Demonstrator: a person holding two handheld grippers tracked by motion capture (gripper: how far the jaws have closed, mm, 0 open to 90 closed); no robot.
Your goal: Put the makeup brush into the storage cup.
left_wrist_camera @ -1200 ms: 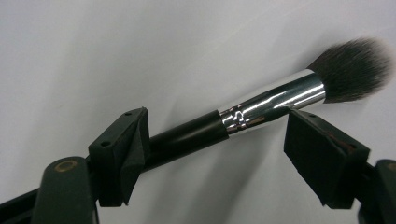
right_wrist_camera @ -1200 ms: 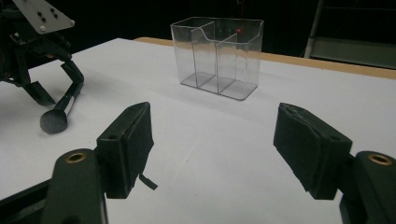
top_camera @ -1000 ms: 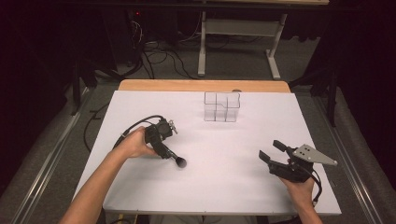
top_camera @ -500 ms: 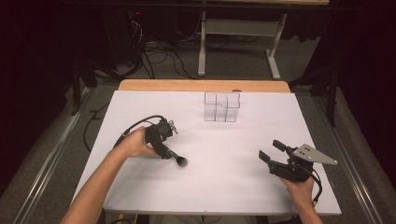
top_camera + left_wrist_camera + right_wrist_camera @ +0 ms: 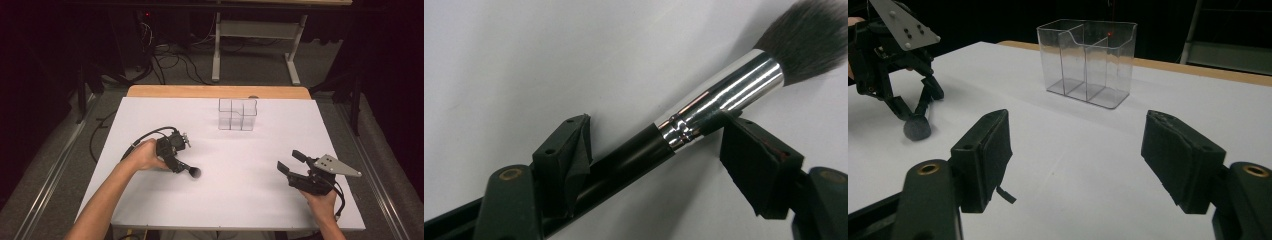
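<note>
A: Biggest first. White table point(image 5: 225, 200), wooden strip along the far edge, dark floor with cables beyond.

B: Next?

A: Clear plastic organizer point(image 5: 237, 114) standing upright near the far edge, roughly centre. In the right gripper view its compartments point(image 5: 1087, 62) look empty apart from a small red dot showing at the back wall; can't tell what that is.

B: Grippers?

A: Left gripper point(image 5: 179, 161) on the near-left of the table, held low, pointing toward the middle. Right gripper point(image 5: 292, 162) on the near-right, grey plate on top, well apart from everything.

B: Jaw state?

A: Right one: jaws spread wide, nothing between them, organizer visible through the gap. Left one: jaws have just been closing in around the makeup brush point(image 5: 704, 110), which lies on the table. One pad sits at the black handle, the other meets the silver ferrule at its corner. Not a firm clamp as far as the left gripper view shows.

B: Brush position?

A: Flat on the table, dark bristle head point(image 5: 194, 172) poking out past the jaw tips toward table centre, well short of the organizer.
</note>
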